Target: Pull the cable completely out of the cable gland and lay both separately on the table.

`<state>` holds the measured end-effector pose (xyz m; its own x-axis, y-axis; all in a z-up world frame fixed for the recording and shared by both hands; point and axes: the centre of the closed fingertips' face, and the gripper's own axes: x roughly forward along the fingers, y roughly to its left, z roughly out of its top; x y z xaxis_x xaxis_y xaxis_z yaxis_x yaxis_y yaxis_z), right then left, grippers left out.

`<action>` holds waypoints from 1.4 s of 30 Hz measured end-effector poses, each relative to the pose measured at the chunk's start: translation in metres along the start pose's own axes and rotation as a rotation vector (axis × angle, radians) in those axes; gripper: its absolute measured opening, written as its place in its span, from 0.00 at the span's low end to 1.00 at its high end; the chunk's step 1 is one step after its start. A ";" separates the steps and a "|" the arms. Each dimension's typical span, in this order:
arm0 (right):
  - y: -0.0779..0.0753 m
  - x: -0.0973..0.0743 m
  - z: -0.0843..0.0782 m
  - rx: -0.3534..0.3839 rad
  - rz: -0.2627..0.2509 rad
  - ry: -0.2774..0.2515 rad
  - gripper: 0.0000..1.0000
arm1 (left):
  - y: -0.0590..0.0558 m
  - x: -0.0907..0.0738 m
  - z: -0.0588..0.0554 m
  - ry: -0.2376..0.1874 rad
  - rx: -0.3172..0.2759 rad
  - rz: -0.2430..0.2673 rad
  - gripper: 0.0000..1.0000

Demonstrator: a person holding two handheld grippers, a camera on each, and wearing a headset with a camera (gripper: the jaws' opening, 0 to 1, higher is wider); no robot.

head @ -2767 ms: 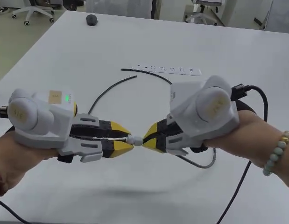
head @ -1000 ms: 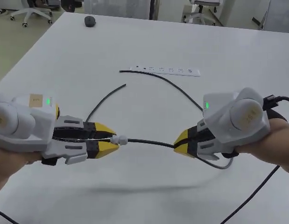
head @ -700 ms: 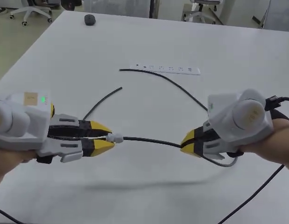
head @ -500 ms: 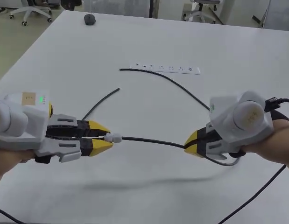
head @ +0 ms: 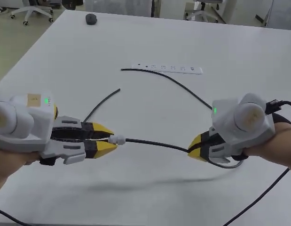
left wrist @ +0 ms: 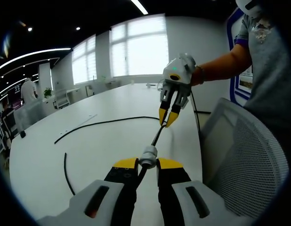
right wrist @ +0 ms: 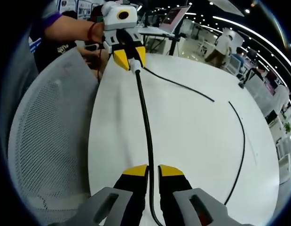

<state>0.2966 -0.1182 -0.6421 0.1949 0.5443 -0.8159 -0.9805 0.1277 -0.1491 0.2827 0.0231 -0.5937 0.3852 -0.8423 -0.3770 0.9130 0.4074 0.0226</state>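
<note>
The white cable gland [head: 118, 140] is held above the table, with my left gripper [head: 111, 140] shut on it. A black cable [head: 157, 145] runs taut from the gland to my right gripper [head: 194, 150], which is shut on it. Behind the left gripper the cable's free tail [head: 104, 100] lies on the table. Past the right gripper the cable loops and curves back toward the power strip. In the left gripper view the gland [left wrist: 148, 155] sits between the yellow tips, the cable [left wrist: 157, 135] leading to the right gripper [left wrist: 169, 116]. In the right gripper view the cable [right wrist: 145, 127] reaches the left gripper [right wrist: 129, 59].
A white power strip [head: 169, 69] lies at mid-table, and a dark round object [head: 91, 19] sits at the far edge. A thin black tether [head: 258, 197] trails from the right hand. A grey mesh chair back [left wrist: 239, 155] stands close behind the table edge.
The grippers, nearly tip to tip at first, have drawn far apart, baring a long stretch of cable between them. The free tail has slid toward the gland. Little moved in the last half second.
</note>
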 end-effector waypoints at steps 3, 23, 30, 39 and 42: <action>0.006 -0.006 0.032 -0.003 0.011 -0.092 0.10 | -0.003 0.003 0.001 0.003 0.003 -0.008 0.16; 0.028 0.016 0.110 -0.122 0.071 -0.130 0.00 | -0.015 0.020 0.011 0.006 0.054 -0.054 0.16; 0.030 0.017 0.108 -0.089 0.091 -0.131 0.00 | -0.015 0.022 0.010 0.006 0.053 -0.055 0.15; 0.032 0.021 0.105 -0.078 0.098 -0.115 0.00 | -0.017 0.022 0.012 -0.004 0.045 -0.057 0.15; 0.033 0.021 0.104 -0.082 0.098 -0.110 0.00 | -0.017 0.022 0.011 -0.003 0.049 -0.061 0.15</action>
<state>0.2710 -0.0158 -0.6063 0.0948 0.6393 -0.7631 -0.9927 0.0037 -0.1202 0.2768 -0.0066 -0.5920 0.3294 -0.8660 -0.3763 0.9400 0.3382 0.0448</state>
